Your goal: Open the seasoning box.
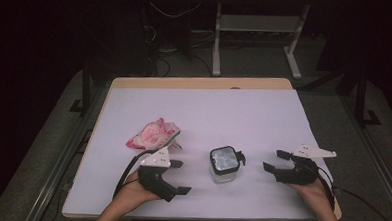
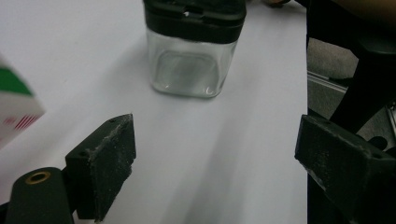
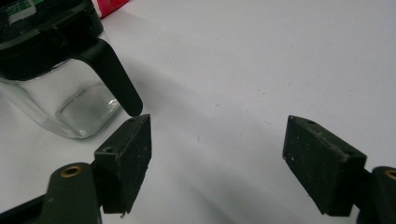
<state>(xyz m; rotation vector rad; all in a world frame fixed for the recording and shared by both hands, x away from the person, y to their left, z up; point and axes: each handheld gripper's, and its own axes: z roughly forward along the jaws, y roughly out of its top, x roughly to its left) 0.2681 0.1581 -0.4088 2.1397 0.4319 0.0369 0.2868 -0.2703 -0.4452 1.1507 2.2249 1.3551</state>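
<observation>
A square clear glass jar (image 1: pixel 225 165) with a black lid and a black latch on its right side stands near the table's front middle. It appears ahead of the left gripper's jaws (image 2: pixel 194 56) and at the upper left of the right gripper view (image 3: pixel 60 79). My left gripper (image 1: pixel 179 177) rests left of the jar, open and holding nothing. My right gripper (image 1: pixel 276 161) sits to the jar's right, open and holding nothing. A crumpled pink, white and green packet (image 1: pixel 154 133) lies behind the left gripper.
The white table top (image 1: pixel 209 111) has a wooden rim at the back. Beyond it stand a metal frame (image 1: pixel 257 38) and cables on the grey floor. The packet's corner (image 2: pixel 14 107) shows at the left of the left gripper view.
</observation>
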